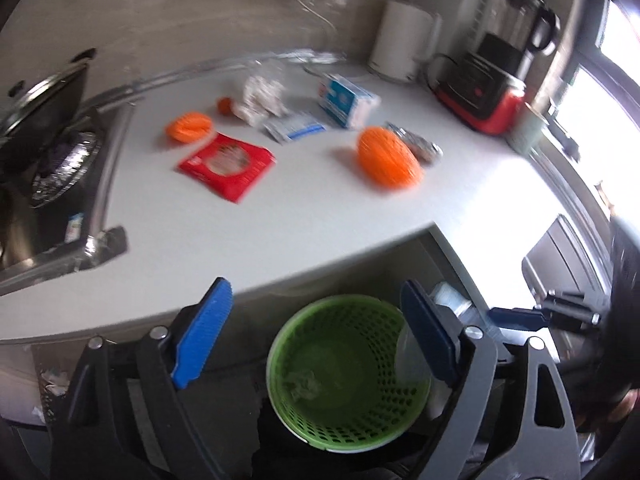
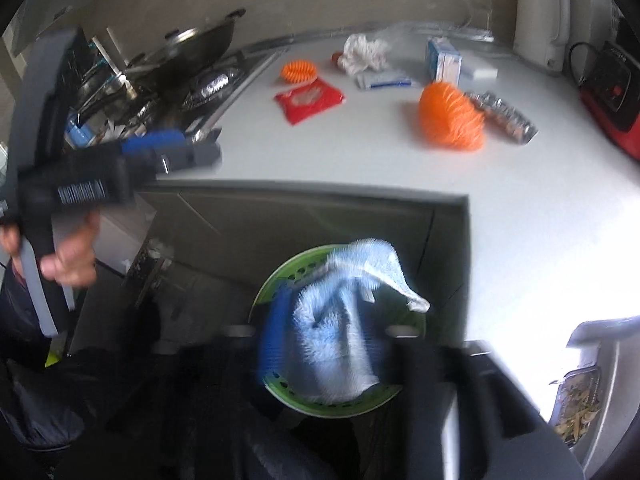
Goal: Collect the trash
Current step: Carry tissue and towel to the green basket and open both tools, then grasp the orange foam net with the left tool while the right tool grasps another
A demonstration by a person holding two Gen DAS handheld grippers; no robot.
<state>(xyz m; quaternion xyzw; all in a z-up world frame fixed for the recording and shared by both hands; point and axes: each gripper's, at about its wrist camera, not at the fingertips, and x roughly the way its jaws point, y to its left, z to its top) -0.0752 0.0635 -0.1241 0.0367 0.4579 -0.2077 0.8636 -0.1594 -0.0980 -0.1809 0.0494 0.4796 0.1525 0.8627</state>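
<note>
Trash, mostly on tabletop (image 1: 280, 216): red packet (image 1: 226, 166), two orange mesh pieces (image 1: 388, 162), crumpled white wad (image 1: 262, 98), blue-white carton (image 1: 346, 100), foil blister pack (image 2: 502, 116). Green basket (image 1: 344, 372) sits below tabletop edge. Our left claw (image 1: 316, 344) released, empty, above basket. Our right claw (image 2: 324, 344) has light-blue cloth (image 2: 340, 320) between jaws over basket; grip or release, we cannot tell. We judge task early; most pieces left.

White countertop (image 1: 304, 216), grey wall (image 1: 168, 12), bright window (image 1: 600, 92).
</note>
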